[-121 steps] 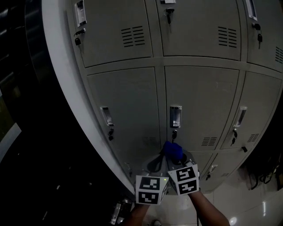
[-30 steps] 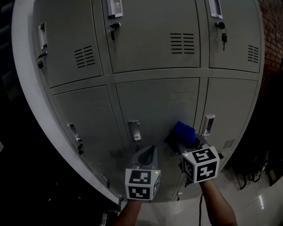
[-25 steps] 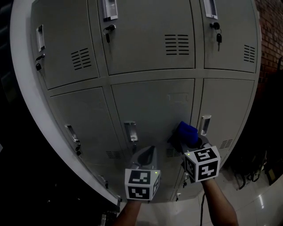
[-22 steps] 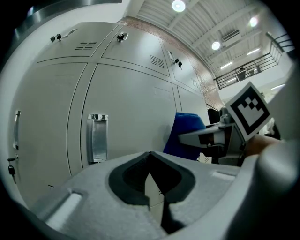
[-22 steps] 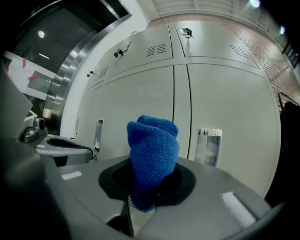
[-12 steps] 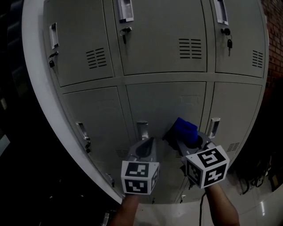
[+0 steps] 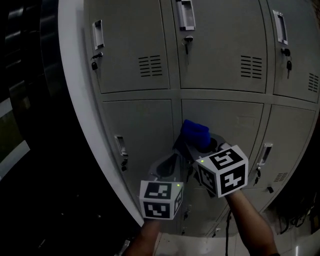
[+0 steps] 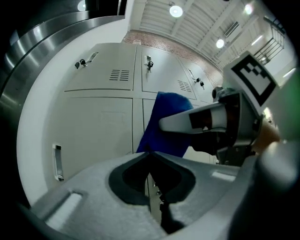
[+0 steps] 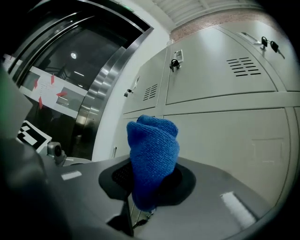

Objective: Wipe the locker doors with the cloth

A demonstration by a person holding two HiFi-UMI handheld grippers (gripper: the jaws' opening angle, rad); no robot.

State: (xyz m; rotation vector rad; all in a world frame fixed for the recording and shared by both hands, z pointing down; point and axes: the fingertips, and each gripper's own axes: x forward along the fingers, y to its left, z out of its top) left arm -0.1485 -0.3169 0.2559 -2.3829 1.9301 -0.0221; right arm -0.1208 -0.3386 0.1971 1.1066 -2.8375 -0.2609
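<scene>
My right gripper (image 7: 194, 146) is shut on a blue knitted cloth (image 7: 195, 133), which bunches up out of its jaws (image 9: 153, 152). The cloth is held at the upper left part of a grey middle-row locker door (image 7: 227, 125), close to the seam with the neighbouring door (image 7: 142, 130). I cannot tell whether it touches the metal. My left gripper (image 7: 171, 161) sits just below and left of it, shut and holding nothing (image 8: 149, 154). In the left gripper view the cloth (image 8: 166, 123) and the right gripper's fingers (image 8: 201, 123) cross in front.
A white curved end panel (image 7: 75, 100) bounds the lockers on the left, with darkness beyond. Door handles with keys stick out (image 7: 121, 147) (image 7: 263, 152) (image 7: 185, 15). Vent slots (image 7: 150, 65) mark the upper doors. Glossy floor shows at the bottom right (image 7: 300, 240).
The right gripper has carried the cloth leftward and slightly up across the middle door, from near its right side to its left edge. The left gripper stayed shut just beneath it.
</scene>
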